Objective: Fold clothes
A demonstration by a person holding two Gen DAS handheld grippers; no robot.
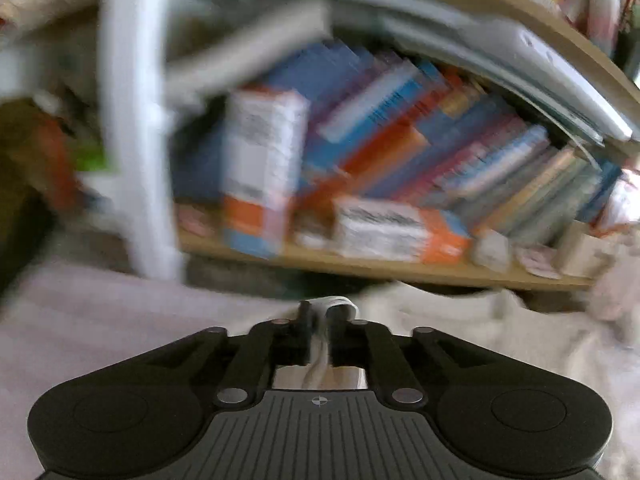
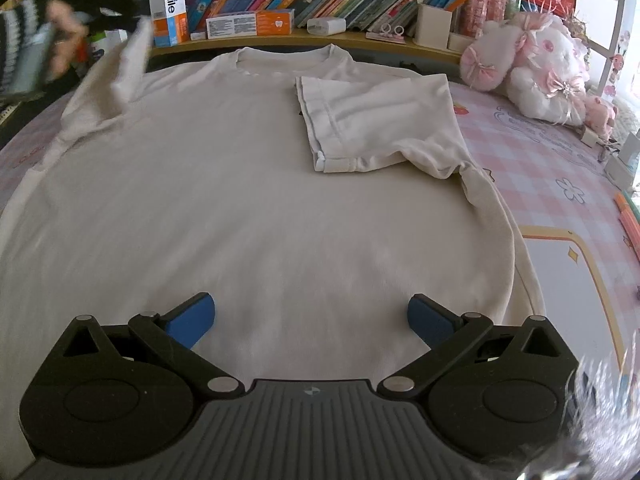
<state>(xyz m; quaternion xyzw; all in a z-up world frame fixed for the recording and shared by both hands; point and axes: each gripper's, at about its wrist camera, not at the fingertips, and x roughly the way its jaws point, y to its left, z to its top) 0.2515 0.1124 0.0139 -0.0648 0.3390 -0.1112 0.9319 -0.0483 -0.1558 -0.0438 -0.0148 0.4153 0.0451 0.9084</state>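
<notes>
One cream T-shirt (image 2: 240, 184) lies spread on the pink checked cloth (image 2: 560, 160), its right sleeve (image 2: 372, 120) folded inward. Over its lower part hangs the right gripper (image 2: 311, 320), jaws wide apart, holding nothing. At the far left corner, the left gripper (image 1: 322, 320) is clamped on the raised left sleeve (image 2: 132, 64), tilted downward toward the bookshelf (image 1: 400, 268).

A T-shirt (image 2: 240, 184) lies flat on the table (image 2: 560, 184), bookshelf (image 2: 320, 38) behind, plush toy (image 2: 532, 68) right.
</notes>
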